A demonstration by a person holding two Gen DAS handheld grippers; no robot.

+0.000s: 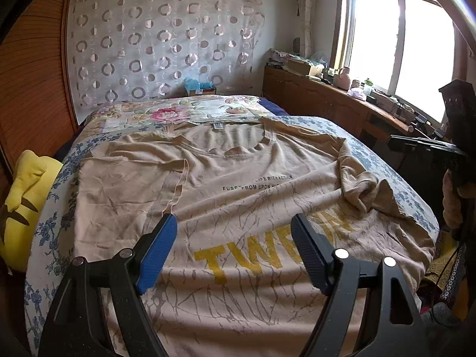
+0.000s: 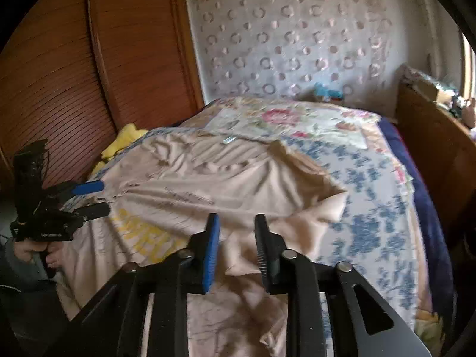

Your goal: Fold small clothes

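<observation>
A beige T-shirt (image 1: 244, 172) with yellow letters and small black print lies face up across the bed. Its left sleeve (image 1: 128, 178) is folded in flat over the chest. The right sleeve (image 1: 360, 184) lies bunched on the shirt's right side. My left gripper (image 1: 233, 229) hovers open over the shirt's lower front, nothing between its blue and black fingers; the right wrist view shows it (image 2: 104, 197) at the shirt's left edge, held by a hand. My right gripper (image 2: 236, 223) stands open by a narrow gap above the turned-in right sleeve (image 2: 309, 211), pads not pressing the cloth.
The shirt rests on a blue-flowered sheet (image 2: 369, 232) over a floral bedspread (image 1: 178, 113). A yellow plush cushion (image 1: 26, 202) sits at the bed's left edge beside louvred wooden doors (image 2: 74, 74). A cluttered wooden sideboard (image 1: 327, 101) runs under the window on the right.
</observation>
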